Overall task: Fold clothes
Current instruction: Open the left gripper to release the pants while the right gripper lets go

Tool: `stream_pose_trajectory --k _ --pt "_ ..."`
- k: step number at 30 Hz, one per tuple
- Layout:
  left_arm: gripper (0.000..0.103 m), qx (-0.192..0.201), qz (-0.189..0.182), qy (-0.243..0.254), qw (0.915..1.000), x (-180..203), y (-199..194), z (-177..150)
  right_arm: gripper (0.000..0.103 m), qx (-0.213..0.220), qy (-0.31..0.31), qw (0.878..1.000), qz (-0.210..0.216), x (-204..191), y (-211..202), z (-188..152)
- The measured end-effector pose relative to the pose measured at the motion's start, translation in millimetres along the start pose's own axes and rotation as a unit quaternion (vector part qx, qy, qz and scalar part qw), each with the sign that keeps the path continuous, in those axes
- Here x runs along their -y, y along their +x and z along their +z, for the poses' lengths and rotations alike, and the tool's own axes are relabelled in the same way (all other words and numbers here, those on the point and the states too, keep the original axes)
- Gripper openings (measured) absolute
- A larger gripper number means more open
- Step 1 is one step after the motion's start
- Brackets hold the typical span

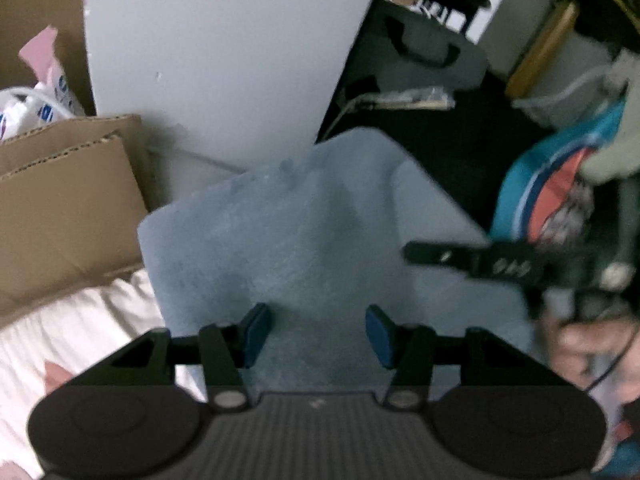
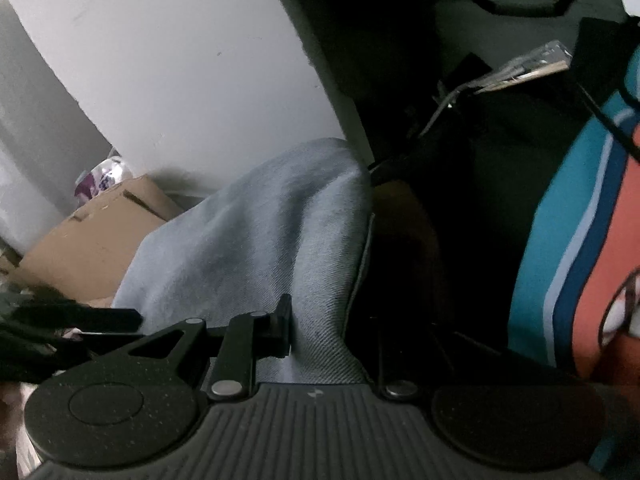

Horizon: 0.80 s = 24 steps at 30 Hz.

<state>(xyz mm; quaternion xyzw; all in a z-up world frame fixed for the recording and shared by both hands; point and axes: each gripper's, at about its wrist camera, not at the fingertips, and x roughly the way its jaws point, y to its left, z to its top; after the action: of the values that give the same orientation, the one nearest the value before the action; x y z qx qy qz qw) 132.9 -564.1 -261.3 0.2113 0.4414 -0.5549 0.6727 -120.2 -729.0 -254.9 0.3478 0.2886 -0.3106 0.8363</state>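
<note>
In the left wrist view, the left gripper (image 1: pixel 316 334) is hanging with its blue pads (image 1: pixel 256 332) spread wide, nothing pinched between them. Below and ahead of the pads a light blue cloth (image 1: pixel 280 232) is lying, blurred, its far corner pointing toward a white wall (image 1: pixel 224 52). The cloth is resting partly on a pale pink sheet (image 1: pixel 76 320), which is showing at lower left. Cardboard boxes (image 1: pixel 68 200) are standing to the left, with a printed plastic bag (image 1: pixel 40 100) sticking up behind them. At the right edge the right gripper (image 1: pixel 432 254) is reaching in over the cloth's right side, a hand (image 1: pixel 592 344) wrapping its handle; this view is too blurred to tell how its fingers are standing. Behind it a teal and orange garment (image 1: pixel 536 200) is showing on the person.

In the right wrist view, the cloth (image 2: pixel 256 232) is bunching up in a tall fold right in front of the camera. The left finger (image 2: pixel 280 328) of the right gripper is pressing against the cloth's edge; the other finger is lost in shadow behind the fabric, so I cannot tell whether the jaws are clenched on it. The left gripper (image 2: pixel 80 320) is poking in as a dark shape at far left. A box (image 2: pixel 96 240) is sitting beyond the cloth, against the wall (image 2: pixel 180 72). The teal and orange garment (image 2: pixel 580 240) is filling the right side.
</note>
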Motion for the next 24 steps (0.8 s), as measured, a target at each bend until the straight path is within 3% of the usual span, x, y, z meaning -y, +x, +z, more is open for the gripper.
stream_pose_trajectory --k 2,7,9,12,14,19,24 --pt "0.061 0.002 0.015 0.015 0.9998 1 6 -7 0.033 -0.001 -0.002 1.000 0.004 -1 -1 -1" --pt "0.063 0.010 0.007 0.006 0.9999 -5 6 -13 0.036 0.011 0.004 1.000 -0.016 3 -10 0" --pt "0.063 0.012 0.007 0.008 0.9999 -4 6 -14 0.035 0.027 0.004 0.999 -0.039 2 -18 0" --pt "0.063 0.016 0.005 0.006 0.9998 -4 7 -14 0.035 0.062 -0.045 0.992 -0.099 -15 -30 -4" --pt "0.065 0.021 0.002 0.005 0.9998 -4 7 -14 0.035 0.076 -0.054 0.990 -0.107 -25 -37 -9" --pt "0.076 0.022 -0.007 0.019 0.9995 -1 8 -15 0.035 0.088 -0.115 0.986 -0.080 -58 -43 -17" --pt "0.081 0.015 -0.002 0.037 0.9992 5 14 -14 0.036 0.059 -0.109 0.990 -0.069 -55 -21 -32"
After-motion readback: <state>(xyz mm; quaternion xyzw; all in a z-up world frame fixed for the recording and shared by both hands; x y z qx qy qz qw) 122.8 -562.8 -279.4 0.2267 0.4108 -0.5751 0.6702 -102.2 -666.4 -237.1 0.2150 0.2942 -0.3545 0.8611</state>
